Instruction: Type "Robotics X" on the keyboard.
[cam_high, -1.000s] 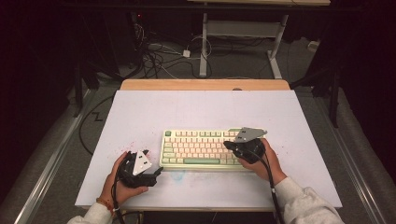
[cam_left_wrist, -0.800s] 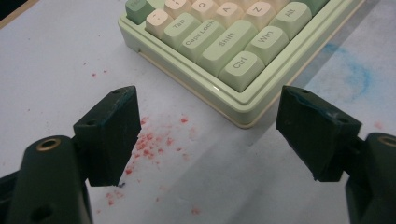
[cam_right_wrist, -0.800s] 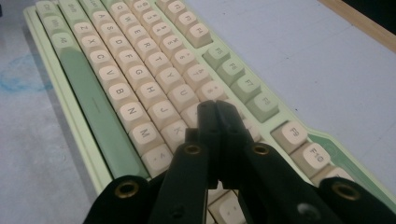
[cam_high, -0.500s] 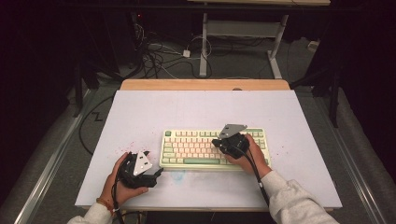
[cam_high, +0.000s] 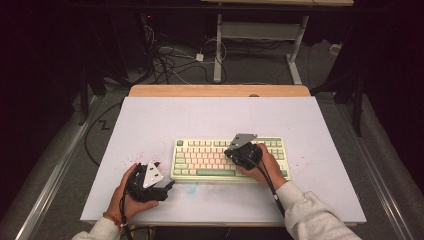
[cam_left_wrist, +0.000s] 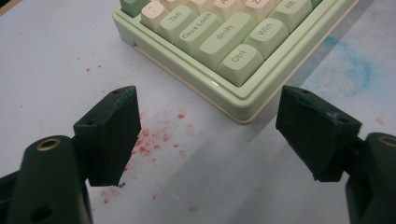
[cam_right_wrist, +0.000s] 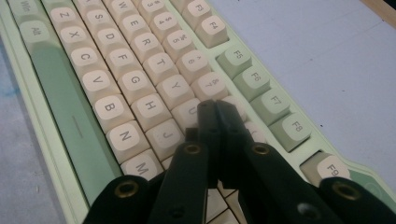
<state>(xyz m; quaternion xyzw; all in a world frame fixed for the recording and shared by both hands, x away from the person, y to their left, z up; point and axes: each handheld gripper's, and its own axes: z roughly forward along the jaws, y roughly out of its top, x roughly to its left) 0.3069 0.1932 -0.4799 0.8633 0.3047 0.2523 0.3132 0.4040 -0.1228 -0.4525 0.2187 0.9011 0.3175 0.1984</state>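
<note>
Presently the work in hand looks like key pressing on the keyboard (cam_high: 200, 159), which lies flat toward the near edge of the white worktop (cam_high: 220, 115), slightly right of its middle.

Right tongs (cam_right_wrist: 217, 109): jaws pressed together, nothing between them. Seen from the right gripper view, the joined tips sit over the letter rows, about where the U and I keys would be, just past the J key (cam_right_wrist: 164, 133). Whether the tips actually bear down on a key or merely hover above it, I cannot tell.

Left tongs (cam_left_wrist: 205, 135): jaws spread wide and empty, resting low over the worktop just beside the keyboard's near left corner, apart from the Ctrl key (cam_left_wrist: 239, 57). Red specks (cam_left_wrist: 149, 140) mark the surface between the jaws.

Judgement: the work appears to be in its middle. The pressing tool is positioned and closed to a point; no key shows as visibly sunk. What remains, as far as can be judged, is the press itself and any further keys. The left hand (cam_high: 125, 197) seems idle.
</note>
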